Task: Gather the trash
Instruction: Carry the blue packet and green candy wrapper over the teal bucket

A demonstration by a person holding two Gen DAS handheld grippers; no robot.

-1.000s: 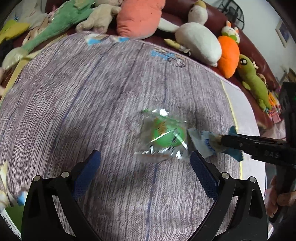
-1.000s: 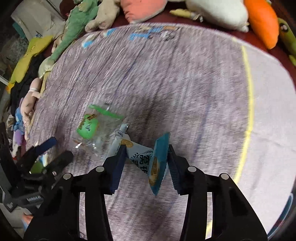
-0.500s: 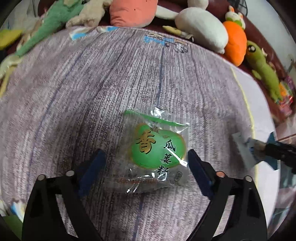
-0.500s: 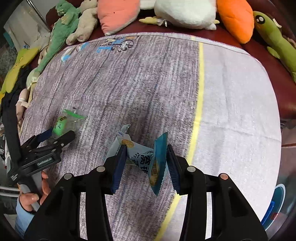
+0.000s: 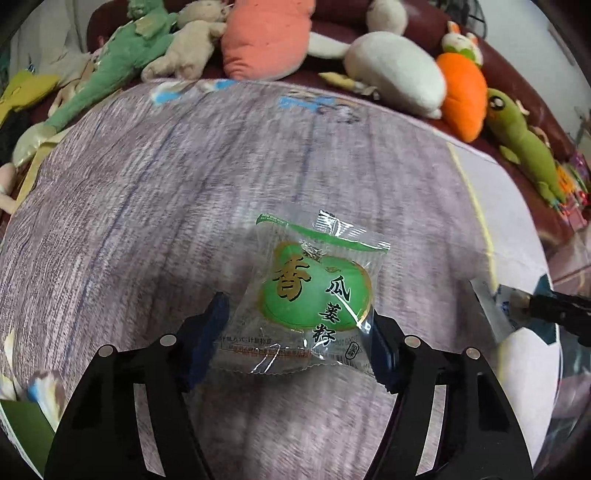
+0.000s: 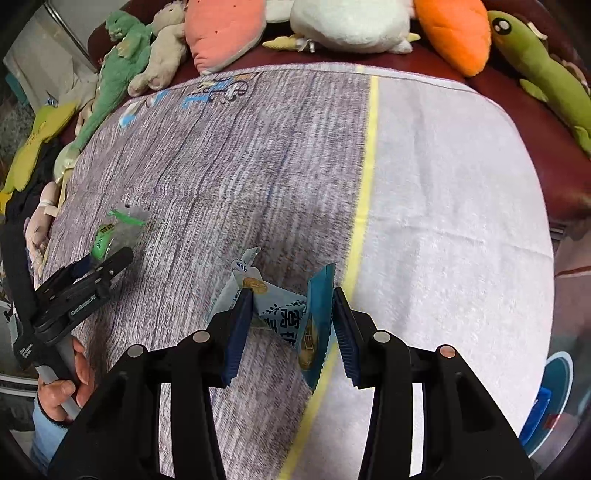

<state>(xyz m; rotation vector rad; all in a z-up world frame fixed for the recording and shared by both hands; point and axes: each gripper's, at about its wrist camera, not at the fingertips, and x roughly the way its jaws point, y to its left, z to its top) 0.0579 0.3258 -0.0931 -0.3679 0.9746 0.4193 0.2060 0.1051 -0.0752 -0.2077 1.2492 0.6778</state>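
Observation:
A clear wrapper with a green snack (image 5: 314,295) lies flat on the purple-grey towel (image 5: 147,206). My left gripper (image 5: 299,317) straddles it, and its jaws are closing with the wrapper between the blue pads (image 5: 210,332). The wrapper is uncrumpled and lies on the cloth. My right gripper (image 6: 291,306) is shut on a folded blue-and-white wrapper (image 6: 280,310), held above the towel near the yellow stripe (image 6: 365,192). The right wrist view shows the left gripper (image 6: 99,266) by the green wrapper (image 6: 118,229) at far left. The left wrist view shows the right gripper (image 5: 554,306) with its wrapper (image 5: 491,306) at the right edge.
Plush toys line the dark red sofa behind the towel: a green dinosaur (image 6: 118,62), a pink cushion (image 6: 225,29), a white plush (image 5: 399,70), an orange carrot (image 5: 461,96), a green plush (image 6: 546,74). A blue-rimmed container (image 6: 554,387) sits lower right. A hand (image 6: 62,384) holds the left gripper's handle.
My left gripper moved up to the green wrapper and its jaws narrowed around it. My right gripper carried the blue-and-white wrapper rightwards to the yellow stripe.

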